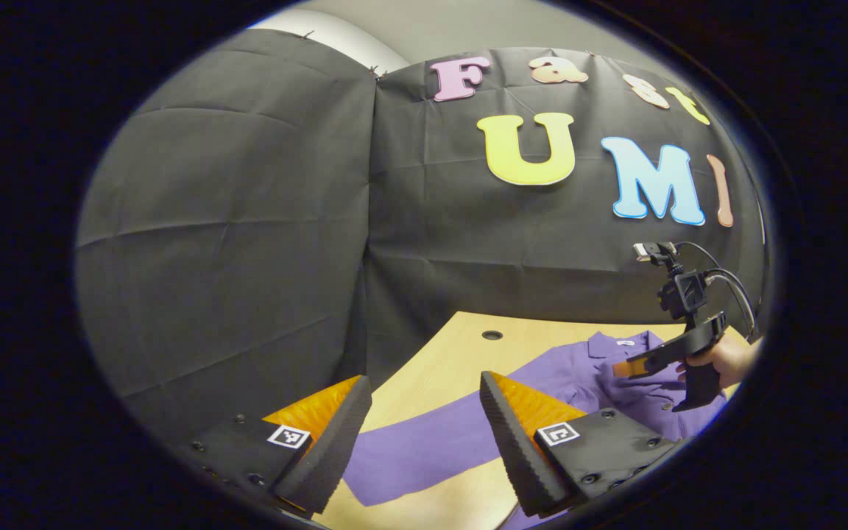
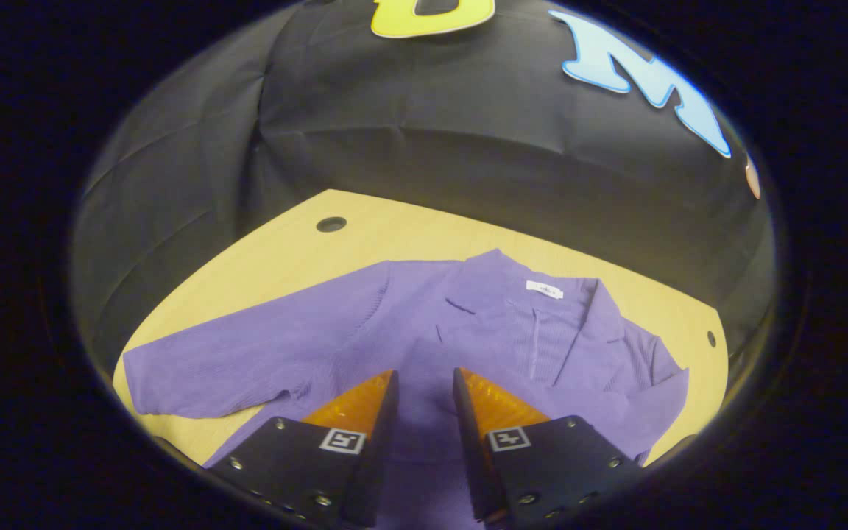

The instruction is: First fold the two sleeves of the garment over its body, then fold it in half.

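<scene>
Purple shirt (image 2: 424, 331) lay spread flat on a light wooden table (image 2: 262, 258), collar toward the booth's black cloth wall (image 2: 424, 140), with a small white label (image 2: 544, 289) at the neck. One sleeve (image 2: 247, 361) stretched out straight across the wood toward the table's near corner; the sleeve on the other side (image 2: 645, 405) lay folded in over the body. A round hole (image 2: 331, 224) was cut in the tabletop near the far edge, and a smaller one (image 2: 710, 338) sat by the corner on the other side. Black cloth hung in creased panels behind the table, with pale wall above it.

The left gripper (image 1: 424, 416) hovered over the outstretched sleeve, fingers wide apart and gripping nothing. The right gripper (image 2: 424, 397) hung over the shirt's body with a narrow gap between its fingers, holding nothing. In the left gripper view, a hand (image 1: 726, 361) held that right gripper above the shirt's collar area.
</scene>
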Available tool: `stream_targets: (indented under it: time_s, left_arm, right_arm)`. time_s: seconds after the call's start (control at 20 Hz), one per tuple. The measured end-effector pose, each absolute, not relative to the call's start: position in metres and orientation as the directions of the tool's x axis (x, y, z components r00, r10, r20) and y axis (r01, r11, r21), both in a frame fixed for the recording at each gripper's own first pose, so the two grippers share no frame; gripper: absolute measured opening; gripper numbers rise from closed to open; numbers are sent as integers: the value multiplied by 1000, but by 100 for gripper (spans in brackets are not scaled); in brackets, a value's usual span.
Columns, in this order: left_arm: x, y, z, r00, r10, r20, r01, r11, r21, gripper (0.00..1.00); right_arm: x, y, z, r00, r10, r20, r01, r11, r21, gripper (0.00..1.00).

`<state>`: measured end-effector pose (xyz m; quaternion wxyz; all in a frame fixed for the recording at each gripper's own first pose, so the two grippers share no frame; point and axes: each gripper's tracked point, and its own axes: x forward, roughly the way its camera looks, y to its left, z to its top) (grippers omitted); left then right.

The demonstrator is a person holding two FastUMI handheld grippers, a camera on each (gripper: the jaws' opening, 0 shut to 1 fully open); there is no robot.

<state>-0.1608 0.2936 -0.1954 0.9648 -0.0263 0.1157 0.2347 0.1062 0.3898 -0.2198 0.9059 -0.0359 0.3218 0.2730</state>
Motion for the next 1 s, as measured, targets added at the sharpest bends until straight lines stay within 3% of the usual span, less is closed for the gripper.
stream_targets:
  time_s: [0.15, 0.2, 0.7, 1.0]
  left_arm:
    - [-157, 295, -203, 857, 452, -247, -465, 885, 6, 96]
    - [-156, 297, -209, 853, 454, -256, -469, 883, 7, 96]
    - [-172, 342, -278, 733, 563, -382, -597, 801, 36, 96]
    - [-193, 360, -322, 628, 601, -495, -695, 719, -9, 96]
  right_arm:
    - [97, 387, -202, 657, 490, -573, -535, 839, 104, 80]
    - [94, 383, -194, 667, 492, -559, -534, 839, 103, 85]
    - [55, 315, -100, 777, 491, -393, -488, 865, 114, 86]
    - [33, 271, -79, 808, 464, -363, -449, 884, 132, 84]
